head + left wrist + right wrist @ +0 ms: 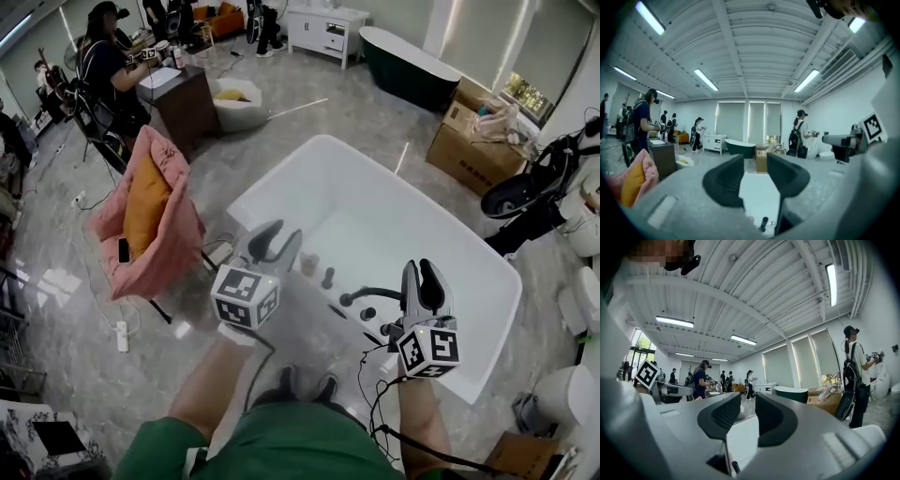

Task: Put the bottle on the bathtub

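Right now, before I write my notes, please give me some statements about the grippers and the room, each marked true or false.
1. Both grippers are open with nothing between the jaws. True: this holds for the left gripper and the right gripper.
2. The pink chair stands to the right of the white tub. False: it stands to the tub's left.
3. A dark green tub stands at the far side of the room. True.
4. The cardboard box lies inside the white tub. False: it sits on the floor beyond the tub.
5. A black faucet sits on the white tub's near rim. True.
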Demonstrator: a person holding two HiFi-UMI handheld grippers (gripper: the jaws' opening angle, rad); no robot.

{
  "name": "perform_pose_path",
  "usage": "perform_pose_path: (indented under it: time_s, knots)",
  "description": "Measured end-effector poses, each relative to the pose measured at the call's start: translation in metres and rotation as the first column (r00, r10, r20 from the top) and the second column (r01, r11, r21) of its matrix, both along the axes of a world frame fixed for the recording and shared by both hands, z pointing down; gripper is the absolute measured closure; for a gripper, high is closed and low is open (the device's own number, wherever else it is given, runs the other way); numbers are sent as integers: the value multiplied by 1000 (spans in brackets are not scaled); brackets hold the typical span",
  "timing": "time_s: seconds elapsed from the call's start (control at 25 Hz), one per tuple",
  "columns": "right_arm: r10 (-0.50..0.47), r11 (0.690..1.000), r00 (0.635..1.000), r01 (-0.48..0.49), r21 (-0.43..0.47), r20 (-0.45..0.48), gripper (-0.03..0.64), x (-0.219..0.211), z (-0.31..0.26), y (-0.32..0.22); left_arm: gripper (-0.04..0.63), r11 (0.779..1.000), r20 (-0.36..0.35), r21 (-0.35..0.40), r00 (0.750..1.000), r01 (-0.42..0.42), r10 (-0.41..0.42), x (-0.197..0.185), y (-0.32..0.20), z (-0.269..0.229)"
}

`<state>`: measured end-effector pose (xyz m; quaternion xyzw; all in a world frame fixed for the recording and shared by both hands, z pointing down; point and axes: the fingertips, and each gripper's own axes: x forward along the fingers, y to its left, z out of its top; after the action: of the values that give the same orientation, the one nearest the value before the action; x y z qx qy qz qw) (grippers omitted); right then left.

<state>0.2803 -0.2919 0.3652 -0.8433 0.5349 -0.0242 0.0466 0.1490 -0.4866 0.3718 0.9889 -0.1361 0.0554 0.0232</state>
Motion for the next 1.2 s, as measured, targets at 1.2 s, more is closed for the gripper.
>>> perform_pose_path:
  time_s: [1.2]
  knots:
    - [13,995,991,1,99,-135,518,15,-71,65,454,987,-129,116,987,110,-95,-31,38,-89]
